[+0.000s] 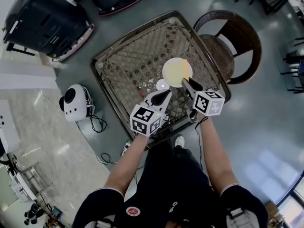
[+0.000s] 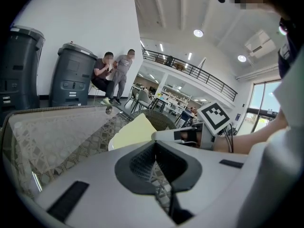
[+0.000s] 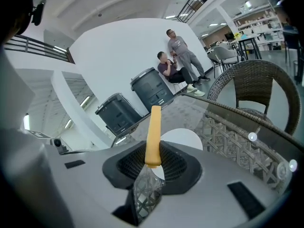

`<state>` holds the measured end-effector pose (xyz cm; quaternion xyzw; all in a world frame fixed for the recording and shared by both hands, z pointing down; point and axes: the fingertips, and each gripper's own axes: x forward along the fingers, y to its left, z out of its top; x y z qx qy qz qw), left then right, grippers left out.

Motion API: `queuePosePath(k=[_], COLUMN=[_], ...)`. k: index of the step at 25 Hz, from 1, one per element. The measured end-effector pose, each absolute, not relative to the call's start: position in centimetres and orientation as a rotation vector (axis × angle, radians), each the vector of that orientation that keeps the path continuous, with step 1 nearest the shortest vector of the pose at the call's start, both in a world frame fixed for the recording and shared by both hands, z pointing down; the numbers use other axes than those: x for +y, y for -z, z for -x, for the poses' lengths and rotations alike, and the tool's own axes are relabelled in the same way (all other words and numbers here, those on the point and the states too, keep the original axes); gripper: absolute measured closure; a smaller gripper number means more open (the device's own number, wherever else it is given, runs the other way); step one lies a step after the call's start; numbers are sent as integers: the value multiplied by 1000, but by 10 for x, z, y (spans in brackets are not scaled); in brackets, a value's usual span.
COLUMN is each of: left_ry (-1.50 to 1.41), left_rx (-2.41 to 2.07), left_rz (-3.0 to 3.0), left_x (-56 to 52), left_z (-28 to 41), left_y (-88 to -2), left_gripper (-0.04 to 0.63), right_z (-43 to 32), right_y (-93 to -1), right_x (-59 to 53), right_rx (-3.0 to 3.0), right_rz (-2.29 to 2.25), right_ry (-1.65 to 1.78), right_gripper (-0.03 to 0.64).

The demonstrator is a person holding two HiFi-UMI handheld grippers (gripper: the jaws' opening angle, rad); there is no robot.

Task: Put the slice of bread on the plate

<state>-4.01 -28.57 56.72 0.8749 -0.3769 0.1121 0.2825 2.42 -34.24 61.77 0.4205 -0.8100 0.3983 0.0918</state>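
A pale yellow slice of bread [image 1: 174, 70] stands on edge between the jaws of my right gripper [image 1: 186, 83], which is shut on it. It hangs over the white plate [image 1: 189, 71] on the lattice table. In the right gripper view the bread slice [image 3: 153, 132] shows edge-on, rising from the right gripper [image 3: 152, 163], with the plate [image 3: 185, 139] just beyond. My left gripper [image 1: 166, 94] is beside the right one, near the plate, shut and empty. In the left gripper view, the bread slice [image 2: 135, 129] and the right gripper [image 2: 173, 135] lie past the left gripper [image 2: 154, 148].
The table [image 1: 128, 65] has a glass top over wicker lattice, with a small white disc [image 1: 162, 84] near the plate. A wicker chair [image 1: 232, 46] stands at its right. Dark machines [image 1: 42, 20] and a white device [image 1: 76, 101] sit on the floor at left. Two people [image 3: 175, 61] are far off.
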Motion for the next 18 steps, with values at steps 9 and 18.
queuePosePath(k=[9,18], left_ry=[-319,-334], left_rx=[-1003,-977], left_rz=[-2325,-2326], left_x=[-292,-295], left_z=[44,35], left_y=[-577,-581], left_gripper=[588,588], right_z=[-27,-42], right_y=[-638,-649], right_x=[-349,-349], right_rx=[-2389,-2308], right_rz=[-1250,-1272], right_ry=[-1298,-1323], right_gripper=[528,526])
